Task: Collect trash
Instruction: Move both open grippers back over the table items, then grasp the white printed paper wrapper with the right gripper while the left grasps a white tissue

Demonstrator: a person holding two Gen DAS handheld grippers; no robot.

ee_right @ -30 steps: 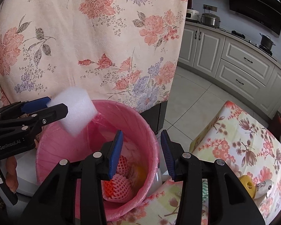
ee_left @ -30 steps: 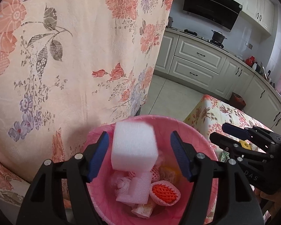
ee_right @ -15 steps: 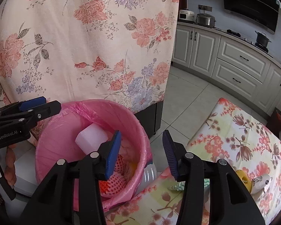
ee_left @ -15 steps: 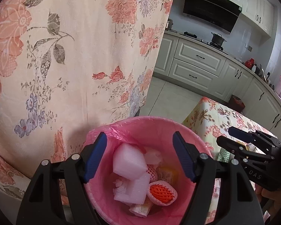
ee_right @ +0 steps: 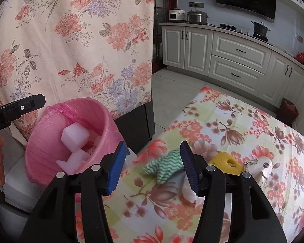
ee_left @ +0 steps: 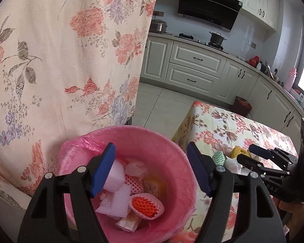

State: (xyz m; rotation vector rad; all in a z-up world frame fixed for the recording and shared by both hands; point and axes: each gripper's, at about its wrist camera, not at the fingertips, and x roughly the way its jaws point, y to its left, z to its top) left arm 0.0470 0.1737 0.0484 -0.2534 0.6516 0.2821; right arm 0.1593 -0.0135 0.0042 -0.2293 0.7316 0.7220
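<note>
The pink trash bin (ee_left: 168, 147) fills the lower centre of the left wrist view and sits at lower left in the right wrist view. Inside it lie a white foam block (ee_right: 75, 136), foam scraps and a red fruit net (ee_left: 147, 203). The left gripper (ee_left: 151, 171) hangs above the bin, its jaws apart with nothing between them. To the right, on the flowered desk (ee_right: 243, 125), rest a green-and-white cloth (ee_right: 164, 165), a yellow sponge (ee_right: 226, 163) and crumpled white paper (ee_left: 233, 163). The right gripper (ee_right: 152, 165) is over the desk; its jaws are opening, with the cloth seen between them, not pressed. A floral curtain (ee_left: 60, 50) fills the upper left.
</note>
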